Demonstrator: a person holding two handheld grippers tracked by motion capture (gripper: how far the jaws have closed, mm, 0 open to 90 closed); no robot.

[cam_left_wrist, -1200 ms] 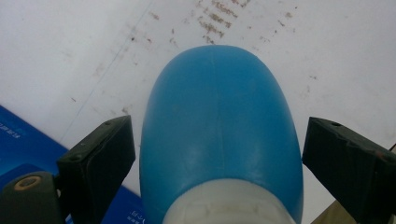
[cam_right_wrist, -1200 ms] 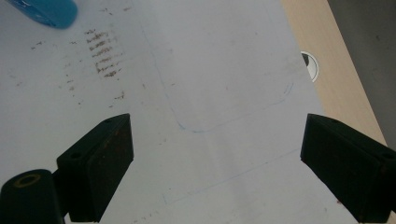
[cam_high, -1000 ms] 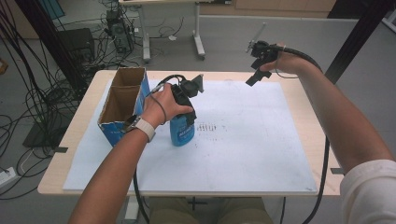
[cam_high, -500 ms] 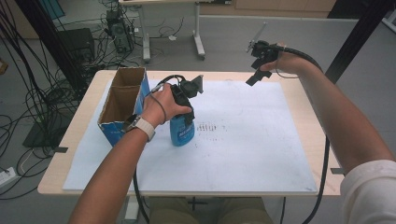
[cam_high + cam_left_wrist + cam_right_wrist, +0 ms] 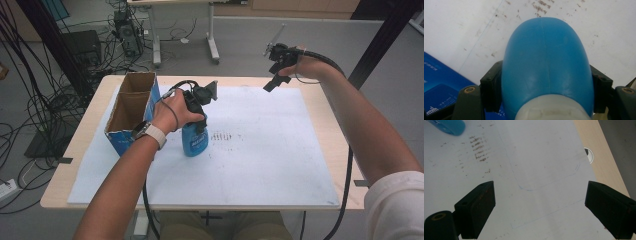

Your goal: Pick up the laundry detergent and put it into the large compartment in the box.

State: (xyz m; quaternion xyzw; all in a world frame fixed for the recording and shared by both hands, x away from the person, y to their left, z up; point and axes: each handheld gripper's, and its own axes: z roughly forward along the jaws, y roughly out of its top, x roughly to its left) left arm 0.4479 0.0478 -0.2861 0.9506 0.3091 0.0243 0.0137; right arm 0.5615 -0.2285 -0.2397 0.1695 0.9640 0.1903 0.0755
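Observation:
A blue plastic bottle (image 5: 195, 140) with a white neck stands upright on the white sheet (image 5: 260, 160), left of the middle. My left gripper (image 5: 198, 111) comes down over its top. Its jaws have just been closing with the bottle between them. In the left gripper view both pads (image 5: 491, 87) press on the sides of the bottle's (image 5: 546, 60) shoulder. My right gripper (image 5: 276, 75) hangs in the air over the table's far right part, open, nothing between its fingers (image 5: 480, 207).
An open cardboard box (image 5: 131, 107) with blue outer sides stands at the table's left, close beside the bottle. Brown smudges (image 5: 225, 136) mark the sheet right of the bottle. The wooden table edge (image 5: 599, 147) has a round cable hole (image 5: 589, 155).
In the high view both hands and the bottle stay where they were; nothing has visibly shifted.

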